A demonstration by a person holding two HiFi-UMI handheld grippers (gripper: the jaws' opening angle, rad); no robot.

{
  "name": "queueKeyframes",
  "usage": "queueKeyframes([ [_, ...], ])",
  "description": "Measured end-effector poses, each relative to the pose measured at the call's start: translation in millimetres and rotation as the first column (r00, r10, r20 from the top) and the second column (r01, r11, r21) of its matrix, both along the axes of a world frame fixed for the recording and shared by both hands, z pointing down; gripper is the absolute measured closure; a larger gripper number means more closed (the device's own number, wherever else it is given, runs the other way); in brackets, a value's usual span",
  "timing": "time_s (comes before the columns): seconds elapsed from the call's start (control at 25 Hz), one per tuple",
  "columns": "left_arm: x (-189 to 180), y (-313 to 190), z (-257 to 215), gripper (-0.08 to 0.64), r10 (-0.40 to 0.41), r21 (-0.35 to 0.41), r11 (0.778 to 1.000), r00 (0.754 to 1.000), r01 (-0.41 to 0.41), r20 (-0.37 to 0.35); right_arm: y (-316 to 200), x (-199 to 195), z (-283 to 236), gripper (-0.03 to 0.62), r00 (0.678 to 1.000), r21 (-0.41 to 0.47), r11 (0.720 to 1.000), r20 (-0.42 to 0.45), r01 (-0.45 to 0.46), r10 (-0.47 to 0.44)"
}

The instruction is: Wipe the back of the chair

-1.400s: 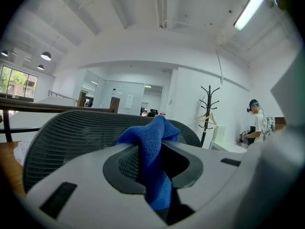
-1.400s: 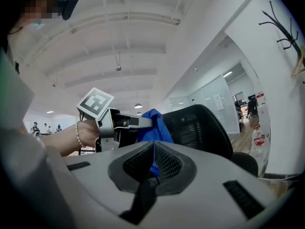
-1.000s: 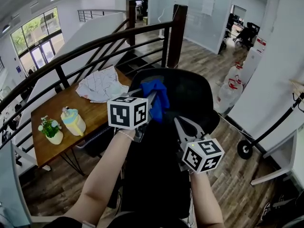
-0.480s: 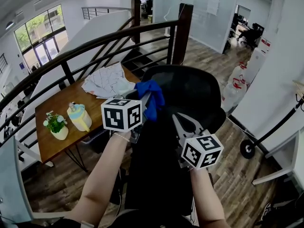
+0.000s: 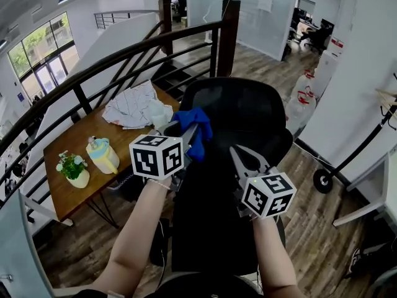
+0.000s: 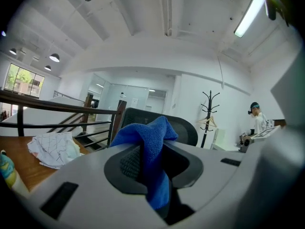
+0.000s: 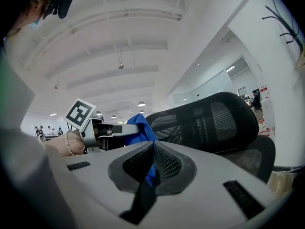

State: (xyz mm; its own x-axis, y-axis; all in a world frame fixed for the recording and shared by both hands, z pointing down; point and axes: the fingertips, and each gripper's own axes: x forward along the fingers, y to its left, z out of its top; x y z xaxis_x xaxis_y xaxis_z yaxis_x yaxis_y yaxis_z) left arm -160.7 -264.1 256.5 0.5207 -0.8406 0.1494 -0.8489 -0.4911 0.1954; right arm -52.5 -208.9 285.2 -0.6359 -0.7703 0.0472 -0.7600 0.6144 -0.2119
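Observation:
The black mesh chair back (image 5: 245, 113) stands right in front of me, its top edge curving away. My left gripper (image 5: 187, 132) is shut on a bunched blue cloth (image 5: 195, 129), held against the upper left edge of the chair back. In the left gripper view the blue cloth (image 6: 147, 135) bulges out between the jaws, with the chair back (image 6: 183, 128) just beyond. My right gripper (image 5: 239, 155) is shut with nothing in it, hovering over the chair back's middle. The right gripper view shows the mesh chair back (image 7: 214, 120) and the left gripper's blue cloth (image 7: 143, 123) past its closed jaws.
A wooden table (image 5: 68, 188) at the left carries a potted plant (image 5: 71, 169), a yellow jug (image 5: 102, 156) and a crumpled white sheet (image 5: 132, 107). A black stair railing (image 5: 124, 58) runs behind it. Water bottles (image 5: 304, 104) stand at the right wall. A coat rack (image 6: 208, 113) and a person (image 6: 257, 120) are farther off.
Both grippers have kept nearly the same places on the chair back; the left one with the cloth sits slightly lower. The head view has shifted a little.

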Motion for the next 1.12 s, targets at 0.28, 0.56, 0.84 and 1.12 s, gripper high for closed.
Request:
queueKeyframes([
  [0.28, 56.4, 18.7, 17.6, 0.474, 0.156, -0.011, 0.988, 0.988, -0.156, 0.017, 13.2, 49.0, 10.3, 0.563, 0.993, -0.034, 0.992, 0.012, -0.118, 0.119],
  [0.56, 138.0, 32.3, 49.0, 0.474, 0.327, -0.041, 0.945, 0.945, -0.325, 0.03, 17.3, 112.9, 35.5, 0.563, 0.973, -0.091, 0.97, 0.029, -0.226, 0.229],
  [0.84, 219.6, 24.0, 86.7, 0.474, 0.417, -0.123, 0.905, 0.907, -0.408, 0.06, 3.5, 183.5, 55.2, 0.563, 0.951, -0.137, 0.944, 0.04, -0.3, 0.308],
  [1.12, 286.5, 3.7, 126.9, 0.474, 0.465, -0.2, 0.877, 0.875, -0.436, 0.133, -14.0, 231.8, 77.2, 0.563, 0.937, -0.175, 0.924, 0.024, -0.339, 0.348],
])
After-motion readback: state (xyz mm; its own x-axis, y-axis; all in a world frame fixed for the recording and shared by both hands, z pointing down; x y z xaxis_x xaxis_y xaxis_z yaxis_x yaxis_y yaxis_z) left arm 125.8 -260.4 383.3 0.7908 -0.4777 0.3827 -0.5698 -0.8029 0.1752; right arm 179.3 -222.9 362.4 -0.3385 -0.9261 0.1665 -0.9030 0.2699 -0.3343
